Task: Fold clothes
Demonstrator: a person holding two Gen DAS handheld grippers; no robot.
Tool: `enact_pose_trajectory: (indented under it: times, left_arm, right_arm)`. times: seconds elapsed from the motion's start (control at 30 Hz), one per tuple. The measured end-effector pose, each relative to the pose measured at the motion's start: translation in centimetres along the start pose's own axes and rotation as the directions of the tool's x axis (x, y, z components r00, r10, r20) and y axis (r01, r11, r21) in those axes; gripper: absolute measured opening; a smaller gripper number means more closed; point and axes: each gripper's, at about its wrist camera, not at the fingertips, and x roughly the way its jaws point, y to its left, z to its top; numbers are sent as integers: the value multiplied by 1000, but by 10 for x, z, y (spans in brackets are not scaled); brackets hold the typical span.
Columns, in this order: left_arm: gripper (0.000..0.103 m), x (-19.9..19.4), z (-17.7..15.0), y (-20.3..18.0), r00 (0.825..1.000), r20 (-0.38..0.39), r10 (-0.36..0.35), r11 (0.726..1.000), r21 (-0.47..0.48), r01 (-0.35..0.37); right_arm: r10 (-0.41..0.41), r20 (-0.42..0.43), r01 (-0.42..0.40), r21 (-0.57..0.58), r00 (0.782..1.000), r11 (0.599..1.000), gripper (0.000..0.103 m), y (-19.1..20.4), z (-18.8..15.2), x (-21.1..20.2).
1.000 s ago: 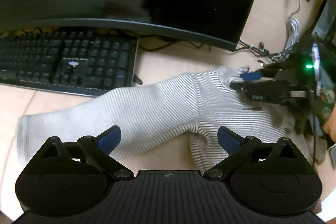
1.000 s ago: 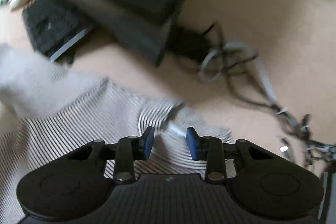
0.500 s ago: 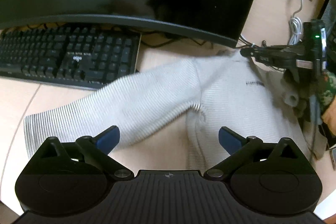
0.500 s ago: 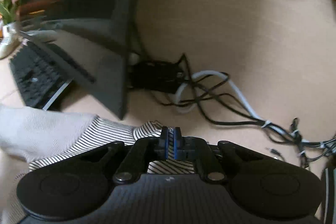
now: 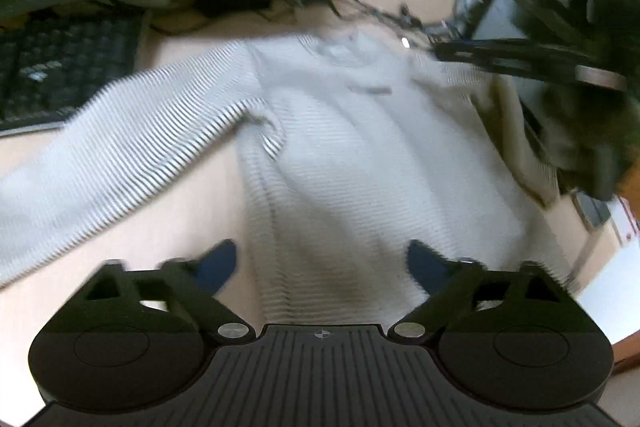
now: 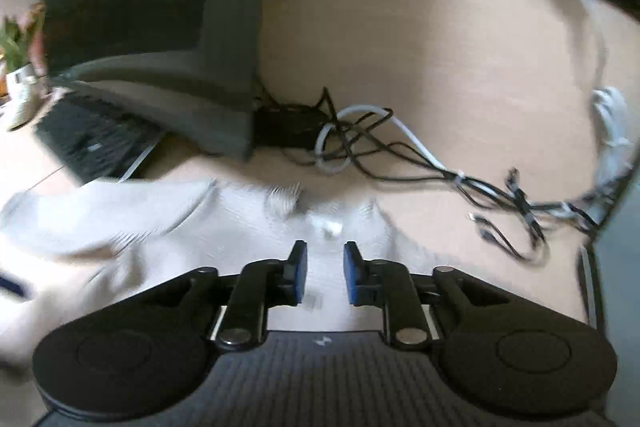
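On the desk (image 6: 400, 39), at 12 o'clock from both grippers, the shirt (image 5: 360, 155) lies spread, one sleeve (image 5: 120, 139) trailing toward 9 o'clock below the keyboard (image 5: 68, 67).

Left gripper (image 5: 322, 263): I have the fingers spread wide and closing. They straddle the lower side of the shirt body; the pads do not yet press the cloth.

Right gripper (image 6: 325, 273): the fingers stand slightly apart and are opening. The collar (image 6: 324, 223) sits just ahead at 12 o'clock. Cloth lies under the gap, but nothing is pinched.

Step in hand, as I judge it: take hold of the shirt body to set up a fold.

Procedure:
1. Lower the left fingers until both pads bracket one layer edge, then finish closing.
2. Keep the right gripper clear of the cables (image 6: 380, 147) at 1 o'clock.
3. Keep the sleeve off the keyboard when lifting.
4. Move slowly; both views are blurred, so I confirm the pinch before pulling.
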Motion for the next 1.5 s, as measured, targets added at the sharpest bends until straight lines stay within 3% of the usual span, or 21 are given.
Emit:
enact_pose_trajectory:
  times: [0.07,0.2,0.27,0.37,0.47,0.57,0.7,0.8,0.9,1.0,1.1,1.27,1.3,1.37,1.43,1.5]
  left_arm:
    - [73,10,-3,-2,1000,-23,7,1000,24,-6]
    - [68,18,-7,-4,998,-22,57,992,113,-55]
    - [69,19,-9,1,992,-16,126,980,154,-122]
    - [79,14,-9,18,987,-5,161,978,135,-159]
    - [69,4,-5,28,983,10,182,979,87,-182]
    - [73,-14,2,32,998,42,49,999,0,-49]
    - [88,-16,5,19,992,42,-119,993,-13,120]
    - [90,1,3,12,986,-2,-165,986,-16,165]
    - [92,16,1,17,975,-53,-216,973,-89,211]
    - [94,23,3,21,969,-68,-238,965,-127,228]
    - [96,20,2,24,970,-66,-234,966,-127,225]
    - [96,19,-1,28,969,-61,-240,965,-120,232]
    - [96,20,0,29,968,-59,-245,964,-122,236]
    - [96,21,2,32,965,-61,-256,961,-124,247]
    - [96,22,4,33,964,-72,-256,963,-104,247]
    - [95,22,6,33,963,-83,-255,965,-79,249]
  right_arm:
    - [28,-32,-29,-3,999,1000,35,8,-22,-33]
    - [62,-157,-62,1,986,998,37,30,-87,-69]
    - [68,-220,-65,18,973,998,38,40,-118,-81]
    - [41,-224,-18,103,974,994,48,35,-139,-104]
    - [-10,-185,51,214,983,976,52,20,-144,-136]
    - [-80,-196,129,250,977,960,52,10,-152,-164]
    - [-68,-264,137,255,962,957,52,21,-176,-181]
    - [-83,-269,156,262,960,953,52,35,-185,-178]
    - [-128,-193,182,298,973,937,51,46,-180,-162]
    - [-234,-144,264,248,961,932,34,53,-157,-137]
    - [-295,-143,316,155,945,936,39,47,-132,-119]
    - [-283,-221,305,70,933,950,43,61,-138,-109]
    - [-306,-238,322,30,922,946,42,67,-145,-111]
    - [-425,-240,414,-95,873,905,39,80,-156,-116]
    - [-565,-173,530,-211,806,821,36,86,-156,-127]
    - [-660,-63,634,-220,749,741,38,85,-136,-151]
